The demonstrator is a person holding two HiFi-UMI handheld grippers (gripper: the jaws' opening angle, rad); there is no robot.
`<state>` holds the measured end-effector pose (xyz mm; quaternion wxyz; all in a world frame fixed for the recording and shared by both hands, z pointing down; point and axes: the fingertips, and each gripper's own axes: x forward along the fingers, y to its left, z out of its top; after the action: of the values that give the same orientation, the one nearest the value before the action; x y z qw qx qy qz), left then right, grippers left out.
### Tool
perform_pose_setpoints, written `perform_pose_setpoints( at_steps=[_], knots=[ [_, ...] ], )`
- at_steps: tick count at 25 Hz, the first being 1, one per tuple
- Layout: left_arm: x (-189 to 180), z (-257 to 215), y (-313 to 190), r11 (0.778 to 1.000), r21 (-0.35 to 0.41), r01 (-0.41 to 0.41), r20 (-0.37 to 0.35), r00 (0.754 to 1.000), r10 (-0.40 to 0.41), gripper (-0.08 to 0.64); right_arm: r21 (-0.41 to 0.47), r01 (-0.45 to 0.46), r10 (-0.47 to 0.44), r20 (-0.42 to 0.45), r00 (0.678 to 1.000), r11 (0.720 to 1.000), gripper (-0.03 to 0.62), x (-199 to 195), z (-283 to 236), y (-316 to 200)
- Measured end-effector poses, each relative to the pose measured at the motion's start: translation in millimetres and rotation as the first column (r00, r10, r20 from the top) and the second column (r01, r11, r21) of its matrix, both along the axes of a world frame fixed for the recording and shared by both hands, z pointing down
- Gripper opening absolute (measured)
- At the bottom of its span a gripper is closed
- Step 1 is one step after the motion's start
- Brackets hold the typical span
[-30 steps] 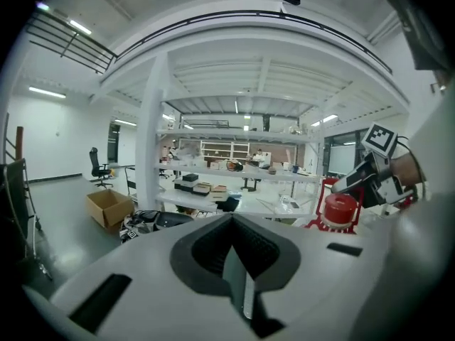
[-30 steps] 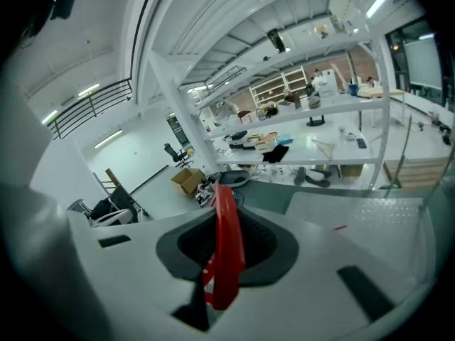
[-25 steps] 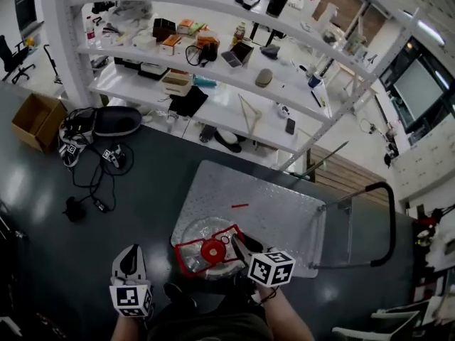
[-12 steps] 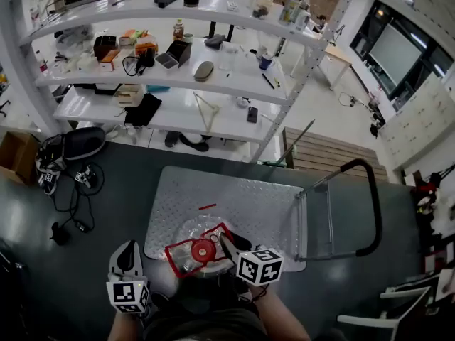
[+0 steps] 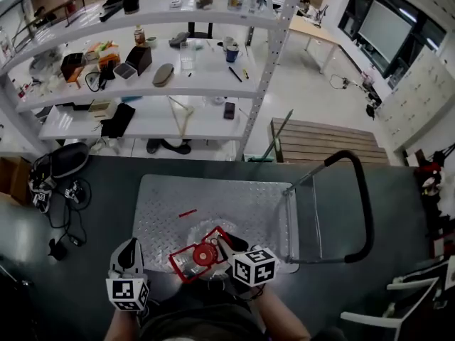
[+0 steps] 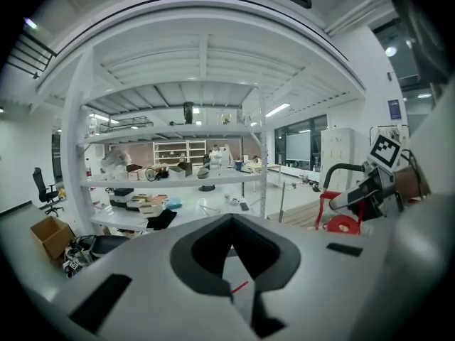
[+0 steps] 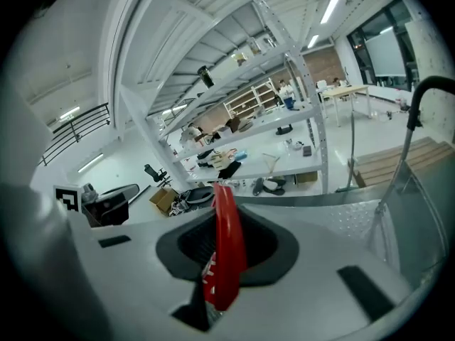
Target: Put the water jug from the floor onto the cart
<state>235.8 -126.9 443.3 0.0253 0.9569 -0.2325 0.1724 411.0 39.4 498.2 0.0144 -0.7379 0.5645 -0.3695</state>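
The water jug (image 5: pixel 201 260) has swung sideways along the near edge of the cart (image 5: pixel 234 204) and seemingly has not landed yet. The right hand-held gripper (image 5: pixel 222 246) clamps its red handle (image 7: pixel 226 254); the left hand-held gripper (image 5: pixel 128 253) is closed and empty.

Bright overhead light, fisheye bending at edges, dark vignetted corners.

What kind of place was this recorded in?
Likely a lab or workshop: cluttered white shelves, a metal cart on a dark floor, and a desk and large screen behind.
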Motion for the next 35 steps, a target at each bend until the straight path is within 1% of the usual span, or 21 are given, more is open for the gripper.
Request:
perform_pose_setpoints(
  at_steps=[5,10,13,18,21,25,28,30,33,35],
  knots=[
    [61.2,0.0,22.0,0.999,-0.014,-0.043,-0.003,0.999,0.043,0.005,-0.02,-0.008,0.008,0.0,1.0,1.0,0.046,47.2,18.7,17.9],
    [94.3,23.1,28.2,0.997,-0.056,-0.046,0.013,0.999,0.047,0.005,-0.027,-0.037,0.037,-0.016,0.999,0.999,0.046,83.4,38.9,21.1],
    [111.8,36.6,25.1,0.994,-0.095,-0.048,0.012,0.999,0.049,0.005,-0.036,-0.067,0.067,-0.01,0.998,0.997,0.046,96.6,51.3,17.7],
    [142.8,44.5,22.0,0.99,-0.088,-0.111,0.015,0.993,0.113,0.005,-0.042,-0.115,0.116,0.037,0.993,0.993,0.048,106.1,67.9,8.2],
    [155.4,49.0,21.1,0.987,-0.088,-0.131,0.013,0.991,0.133,0.005,-0.043,-0.137,0.139,0.061,0.988,0.99,0.048,115.1,77.8,4.8],
    [165.4,55.7,17.8,0.983,-0.11,-0.145,0.0,0.989,0.146,0.005,-0.071,-0.165,0.169,0.052,0.984,0.984,0.048,129.2,91.3,3.0],
    [166.2,62.3,16.8,0.982,-0.123,-0.147,0.0,0.989,0.148,0.005,-0.083,-0.159,0.163,0.052,0.985,0.984,0.048,131.4,101.8,-0.6],
    [166.0,69.1,15.3,0.981,-0.126,-0.148,0.01,0.989,0.15,0.005,-0.088,-0.158,0.162,0.051,0.985,0.984,0.048,132.8,108.3,-2.3],
    [164.3,80.0,11.6,0.982,-0.134,-0.136,0.033,0.989,0.142,0.005,-0.068,-0.176,0.18,0.053,0.982,0.982,0.048,139.3,114.4,-2.2],
    [163.3,86.3,9.7,0.982,-0.139,-0.127,0.047,0.99,0.135,0.005,-0.064,-0.189,0.191,0.037,0.981,0.98,0.048,147.1,115.9,0.0]
  ],
)
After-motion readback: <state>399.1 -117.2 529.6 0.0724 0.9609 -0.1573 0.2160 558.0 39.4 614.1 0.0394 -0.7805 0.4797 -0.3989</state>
